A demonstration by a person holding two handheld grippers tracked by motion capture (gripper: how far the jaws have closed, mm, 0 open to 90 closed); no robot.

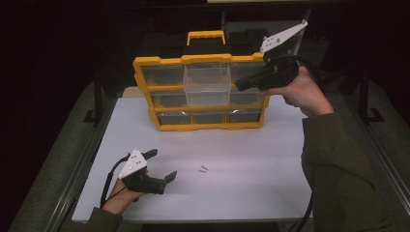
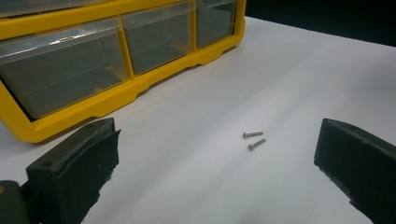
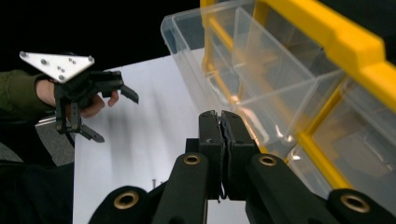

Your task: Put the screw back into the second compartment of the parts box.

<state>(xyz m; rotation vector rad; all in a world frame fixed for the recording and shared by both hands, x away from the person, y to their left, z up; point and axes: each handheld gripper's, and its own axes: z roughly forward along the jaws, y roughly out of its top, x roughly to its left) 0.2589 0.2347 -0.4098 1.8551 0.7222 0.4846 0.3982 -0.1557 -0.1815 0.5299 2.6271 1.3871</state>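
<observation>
A yellow organizer (image 1: 143, 62) with clear plastic drawers stands upright at the back of the white table (image 1: 270, 159). Its top middle drawer (image 1: 208, 84) is pulled partway out. My right gripper (image 1: 238, 86) is up beside that drawer's right side, jaws shut with nothing between them; in the right gripper view the right gripper (image 3: 219, 116) has its tips next to the drawer's clear wall (image 3: 243, 70). Two small screws (image 1: 203, 169) lie loose on the table. My left gripper (image 1: 164, 164) rests low at the front left, open, with the screws (image 2: 252, 140) ahead between its pads (image 2: 93, 154).
The organizer's bottom row of drawers (image 2: 65, 70) is closed. The table's front edge (image 1: 193, 220) is near the left hand, and dark frame rails (image 1: 96, 96) run along both sides. A green sleeve (image 1: 338, 169) reaches in at the right.
</observation>
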